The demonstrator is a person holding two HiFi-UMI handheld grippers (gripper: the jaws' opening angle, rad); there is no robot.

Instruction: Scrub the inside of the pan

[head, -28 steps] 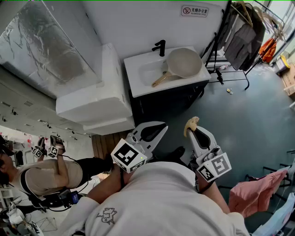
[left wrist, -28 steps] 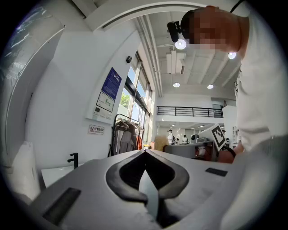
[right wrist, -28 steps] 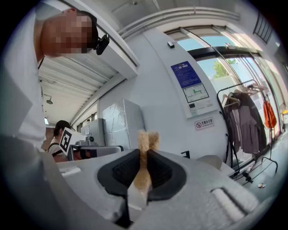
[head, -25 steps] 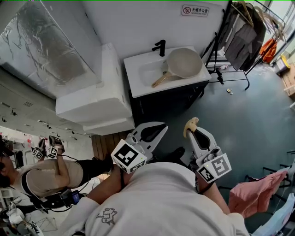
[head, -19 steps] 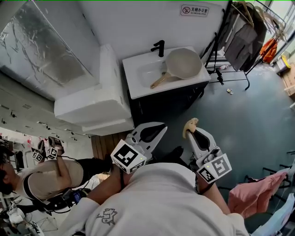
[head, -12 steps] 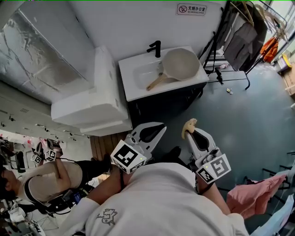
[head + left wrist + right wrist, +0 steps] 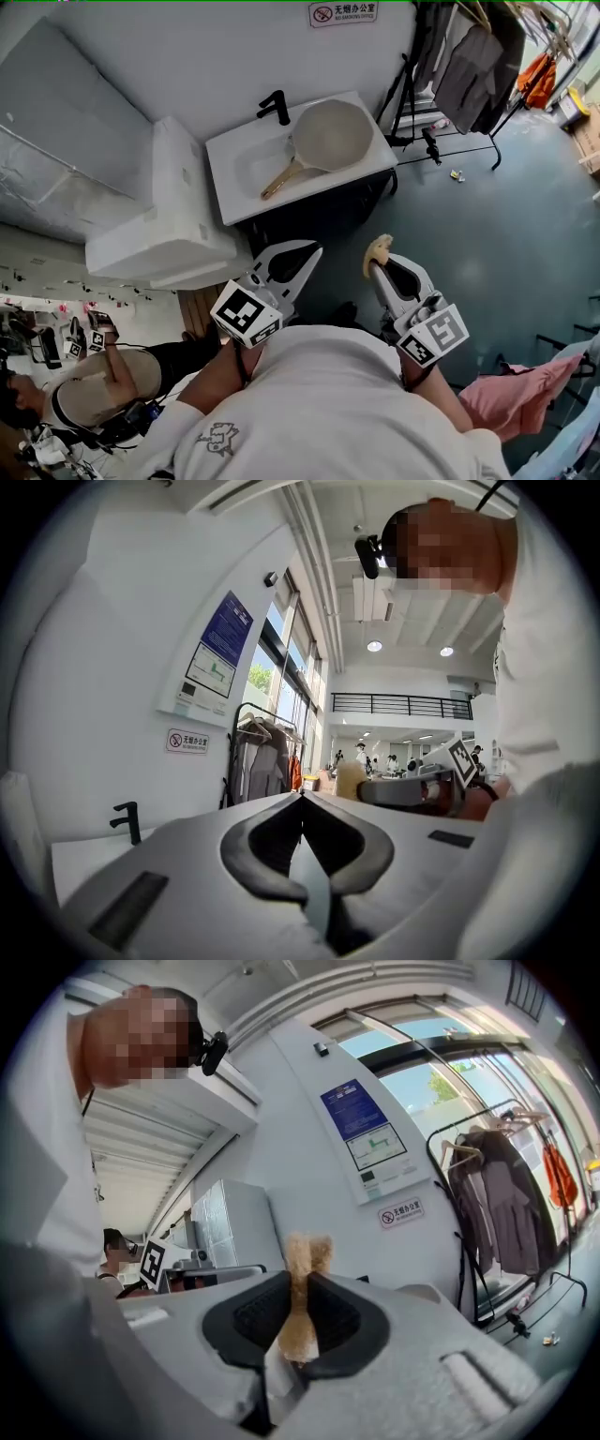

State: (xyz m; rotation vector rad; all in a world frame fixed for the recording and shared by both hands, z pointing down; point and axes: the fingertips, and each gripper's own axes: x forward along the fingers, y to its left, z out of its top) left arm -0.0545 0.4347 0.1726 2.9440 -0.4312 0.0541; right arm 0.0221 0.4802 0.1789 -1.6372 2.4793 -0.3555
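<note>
Pan lies on the sink, well apart. Right gripper jaws clench a sponge, ready for scrubbing; left gripper jaws are clenched, empty.

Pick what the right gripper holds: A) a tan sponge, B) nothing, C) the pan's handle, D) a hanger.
A: the right gripper is shut on a tan sponge, which sticks out past its tips; the pan sits apart, untouched.

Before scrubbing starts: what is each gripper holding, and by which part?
The right gripper pinches a tan sponge by one end; the rest pokes past the tips. The left gripper is shut, empty.
</note>
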